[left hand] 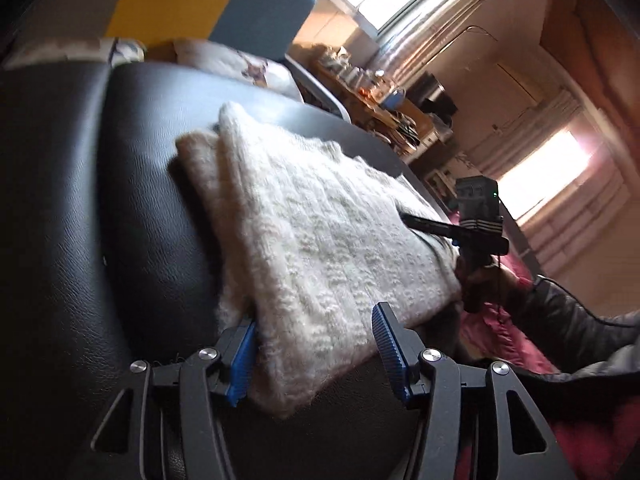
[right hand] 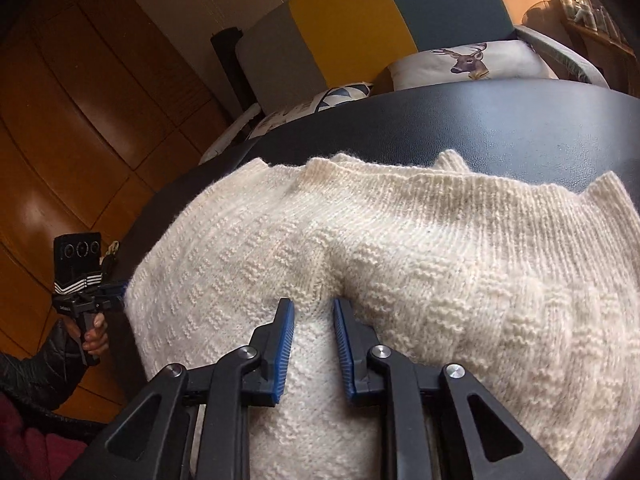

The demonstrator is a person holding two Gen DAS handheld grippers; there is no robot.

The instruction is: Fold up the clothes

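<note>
Left gripper point(left hand: 316, 350) spread wide, straddling the near corner of the folded cream knit sweater point(left hand: 320, 232), pads not clamped. Right gripper point(right hand: 314, 344) partly spread, a raised ridge of knit between its blue pads point(right hand: 285, 344). Sweater lies on the black leather surface point(left hand: 80, 200), toward its right edge.

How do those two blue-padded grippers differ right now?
The left gripper is spread wide, straddling a near corner of the white sweater; the right gripper is narrower, with a raised ridge of knit between its pads. The left sits at the sweater's edge by the black table; the right is over its middle. Both are black with blue ribbed pads.
</note>
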